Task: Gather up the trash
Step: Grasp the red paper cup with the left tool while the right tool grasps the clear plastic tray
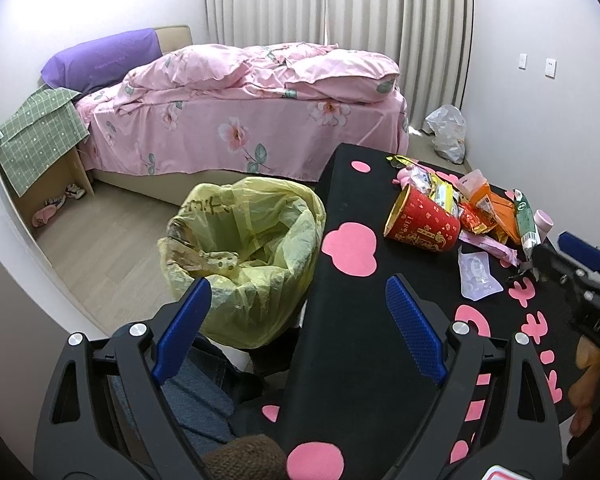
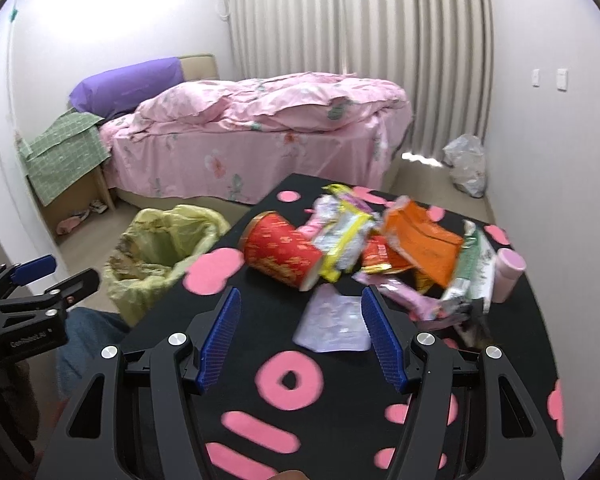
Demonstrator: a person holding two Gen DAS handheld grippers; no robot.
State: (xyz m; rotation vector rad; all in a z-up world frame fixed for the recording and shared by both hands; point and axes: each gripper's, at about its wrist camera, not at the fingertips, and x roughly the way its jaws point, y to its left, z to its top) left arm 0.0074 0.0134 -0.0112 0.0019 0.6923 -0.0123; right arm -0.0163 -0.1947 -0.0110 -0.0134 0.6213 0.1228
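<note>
A heap of trash lies on a black table [image 1: 340, 360] [image 2: 340, 408] with pink shapes: a tipped red paper cup [image 1: 422, 226] [image 2: 282, 254], orange wrappers [image 1: 486, 204] [image 2: 418, 246], a green-and-white packet [image 1: 526, 218] [image 2: 474, 270], a pink tube [image 2: 508, 274] and a clear plastic blister [image 1: 478, 274] [image 2: 334, 322]. A bin with a yellow bag [image 1: 240, 252] [image 2: 160, 252] stands on the floor left of the table. My left gripper [image 1: 300, 300] is open over the table's left edge, beside the bin. My right gripper [image 2: 298, 308] is open just short of the blister.
A bed with pink floral bedding [image 1: 240, 104] [image 2: 260, 128] fills the back of the room. A nightstand under a green cloth [image 1: 40, 136] stands at the left. A white plastic bag [image 1: 448, 130] [image 2: 466, 164] lies on the floor by the curtain. A person's jeans-clad leg [image 1: 204, 404] is below the left gripper.
</note>
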